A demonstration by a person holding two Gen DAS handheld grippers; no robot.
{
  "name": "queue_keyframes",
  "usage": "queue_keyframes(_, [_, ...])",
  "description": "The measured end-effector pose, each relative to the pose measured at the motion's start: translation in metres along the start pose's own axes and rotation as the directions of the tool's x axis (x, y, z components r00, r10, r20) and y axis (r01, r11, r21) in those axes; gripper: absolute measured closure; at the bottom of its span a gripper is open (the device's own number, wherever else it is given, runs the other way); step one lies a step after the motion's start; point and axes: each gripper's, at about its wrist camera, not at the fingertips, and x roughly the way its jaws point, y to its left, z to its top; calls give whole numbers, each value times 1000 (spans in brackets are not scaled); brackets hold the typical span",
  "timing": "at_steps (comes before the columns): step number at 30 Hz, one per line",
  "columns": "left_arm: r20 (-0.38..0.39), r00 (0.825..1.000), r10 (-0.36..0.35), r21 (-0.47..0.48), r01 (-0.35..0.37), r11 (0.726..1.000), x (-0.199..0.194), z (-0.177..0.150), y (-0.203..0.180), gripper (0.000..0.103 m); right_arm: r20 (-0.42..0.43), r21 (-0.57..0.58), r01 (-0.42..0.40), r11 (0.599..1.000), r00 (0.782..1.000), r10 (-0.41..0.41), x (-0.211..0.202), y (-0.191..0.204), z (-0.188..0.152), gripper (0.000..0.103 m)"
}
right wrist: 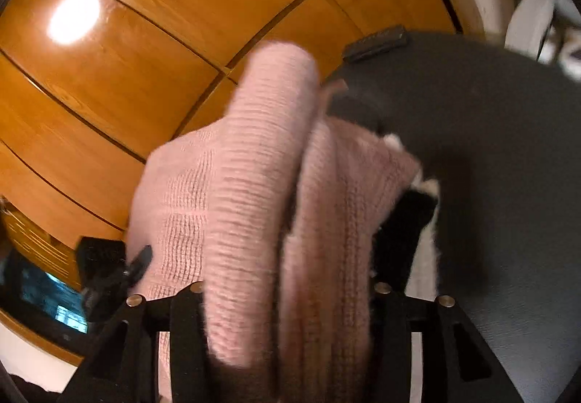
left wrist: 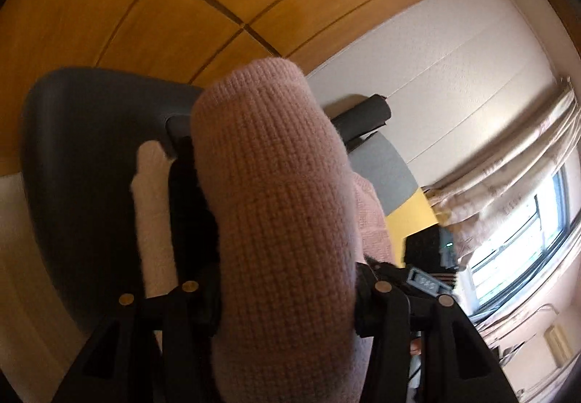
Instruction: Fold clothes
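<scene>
The pink knit garment (left wrist: 283, 221) fills the space between the 2 jaws of the left gripper (left wrist: 287, 279), bunched in a thick roll and gripped there above the dark grey surface (left wrist: 80, 148). In the right wrist view the same pink knit (right wrist: 254, 203) is clamped in the right gripper (right wrist: 287, 279), folds hanging forward over the grey surface (right wrist: 490, 148). Orange wooden panels (right wrist: 163, 57) stand far behind.

Pink knitted garment (left wrist: 276, 206), ribbed and fuzzy, bunched into a thick rounded roll filling the middle of the left wrist view, same pink knit (right wrist: 254, 206) in the right wrist view draped in two overlapping folds, above a dark grey surface
</scene>
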Motion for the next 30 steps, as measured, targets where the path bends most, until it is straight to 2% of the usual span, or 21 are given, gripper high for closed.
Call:
queue_keyframes(2, [-14,1000,17,21,-17,1000,3,-2,-6,48,-8,-23,89,996,996,-89,-7,-2,3,47])
queue_keyframes(4, [-9,999,43,50,-42,998,-4,0,-14,45,5,-38,166,985,986,-166,-15,-1,3,26])
queue_keyframes(7, [-21,997,74,66,-72,995,-12,3,-17,42,85,-48,227,973,971,-223,-39,6,4,26])
queue_keyframes(9, [-24,996,88,63,-86,994,-18,5,-17,42,168,-60,265,962,953,-252,-63,17,4,27])
queue_keyframes(10, [-24,995,101,70,-99,993,-21,5,-17,42,208,-81,266,961,947,-245,-75,27,2,28])
queue_keyframes(13, [-5,992,122,78,-121,990,-31,6,-21,42,271,-213,199,957,953,-138,-99,68,-8,31])
queue_keyframes(16, [43,987,155,104,-158,982,-45,5,-23,43,226,-387,166,907,971,-81,-88,118,-26,32])
queue_keyframes(19, [159,970,183,165,-209,964,-67,5,-38,44,186,-500,222,837,972,-146,-70,135,-58,32])
queue_keyframes(22, [211,967,142,282,-200,938,-73,10,-63,44,182,-526,280,803,959,-215,-67,132,-79,32])
queue_keyframes(24, [191,974,125,363,-188,913,-60,11,-79,44,165,-507,301,807,954,-252,-68,120,-90,32])
queue_keyframes(26, [133,979,152,386,-192,902,-34,13,-82,44,140,-478,332,813,943,-302,-64,102,-96,32])
queue_keyframes(27, [103,980,169,395,-196,898,-20,13,-83,47,123,-455,344,821,938,-324,-57,93,-93,33])
queue_keyframes(28, [71,980,185,408,-197,891,-4,11,-81,47,106,-432,356,829,933,-345,-50,83,-89,33])
queue_keyframes(30, [69,972,226,436,-233,869,8,4,-78,47,79,-384,371,845,925,-371,-38,63,-85,32])
